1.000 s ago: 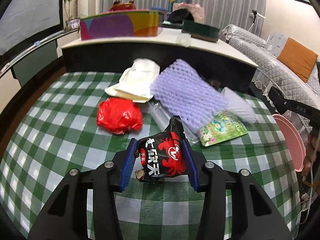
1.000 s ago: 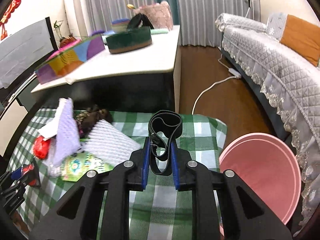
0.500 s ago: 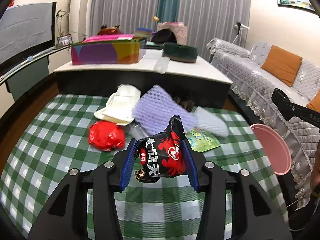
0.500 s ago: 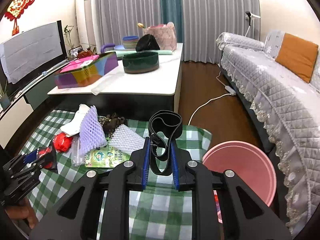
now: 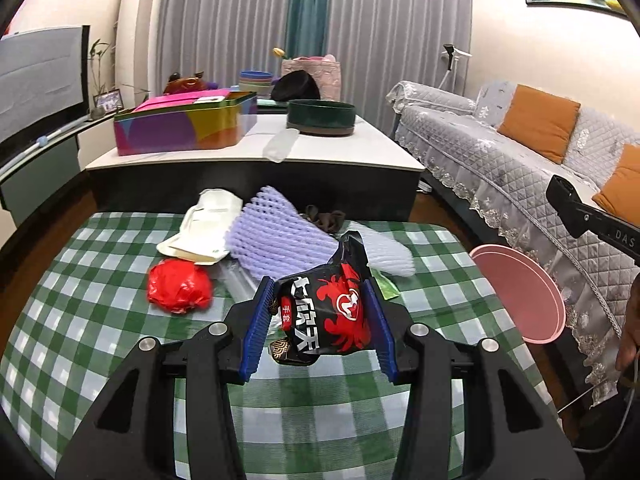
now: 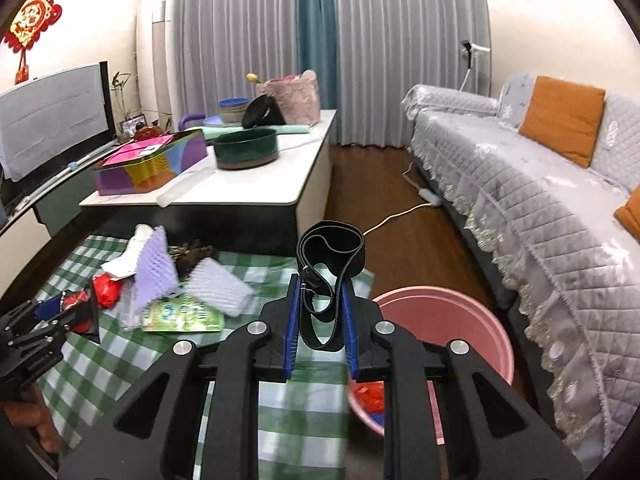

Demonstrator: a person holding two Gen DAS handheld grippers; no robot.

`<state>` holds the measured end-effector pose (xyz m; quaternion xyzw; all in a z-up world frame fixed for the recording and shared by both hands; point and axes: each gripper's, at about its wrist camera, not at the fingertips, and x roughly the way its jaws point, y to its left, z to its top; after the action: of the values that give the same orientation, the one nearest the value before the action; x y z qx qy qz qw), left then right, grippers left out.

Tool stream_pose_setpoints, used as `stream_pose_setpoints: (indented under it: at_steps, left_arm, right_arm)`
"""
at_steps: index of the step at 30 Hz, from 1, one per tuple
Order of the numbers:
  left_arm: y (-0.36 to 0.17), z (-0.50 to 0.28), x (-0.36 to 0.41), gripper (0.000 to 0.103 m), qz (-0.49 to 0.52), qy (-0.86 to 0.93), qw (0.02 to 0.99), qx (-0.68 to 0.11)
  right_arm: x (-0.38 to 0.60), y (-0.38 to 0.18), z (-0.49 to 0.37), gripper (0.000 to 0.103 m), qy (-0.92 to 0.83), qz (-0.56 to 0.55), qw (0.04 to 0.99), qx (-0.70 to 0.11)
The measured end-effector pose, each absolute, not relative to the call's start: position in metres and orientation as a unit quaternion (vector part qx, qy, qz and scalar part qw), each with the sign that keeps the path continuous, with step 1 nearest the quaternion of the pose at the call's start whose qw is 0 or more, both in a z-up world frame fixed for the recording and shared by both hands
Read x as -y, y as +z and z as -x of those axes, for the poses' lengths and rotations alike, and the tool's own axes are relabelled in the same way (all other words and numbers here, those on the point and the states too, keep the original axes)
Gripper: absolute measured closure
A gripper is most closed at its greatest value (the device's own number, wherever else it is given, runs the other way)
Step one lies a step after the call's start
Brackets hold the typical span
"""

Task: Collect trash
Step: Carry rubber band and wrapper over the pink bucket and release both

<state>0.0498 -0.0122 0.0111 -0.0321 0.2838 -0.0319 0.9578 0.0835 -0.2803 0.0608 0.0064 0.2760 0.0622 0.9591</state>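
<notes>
**Both jaws loaded above the checked bench**

The bench (image 5: 100, 300), under a green-and-white checked cloth, filled the lower part of both views; its near edge was cut off by the gripper bodies. The pink bin (image 6: 452, 320) stood off the bench's right edge, between it and the sofa (image 6: 520, 200). In the left wrist view only the bin's rim showed, edge-on. In the right wrist view the gripper covered part of the bin's mouth; red scraps lay inside, too blurred to identify.

Loose trash sat in a pile at the bench's far side: a purple foam net (image 5: 276, 236), a white foam net (image 6: 220, 292), a cream pouch (image 5: 208, 228), a red crumpled bag (image 5: 180, 286) and a green printed packet (image 6: 180, 314). A dark brown clump behind the nets could not be made out.

The left gripper (image 5: 318, 320) had its jaws closed on a black-and-red snack packet (image 5: 324, 316), pads pressed on both sides, the packet clear of the cloth. The right gripper (image 6: 320, 320) had its jaws clamped on a black strap (image 6: 332, 256), whose loop rose above the pads; its lower end hung between them. The strap sat just left of the bin in that view.

A hand (image 6: 36, 424) showed only partly at the lower left edge.
</notes>
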Motion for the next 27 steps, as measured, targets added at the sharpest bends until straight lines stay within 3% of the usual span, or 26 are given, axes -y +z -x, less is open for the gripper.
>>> stream_pose_setpoints:
  at_steps: [27]
  left_arm:
    - [0.031,-0.084,0.087,0.058,0.016,-0.092,0.956,-0.279]
  right_arm:
    - [0.358,0.074,-0.093,0.084,-0.005,-0.054,0.966,-0.254]
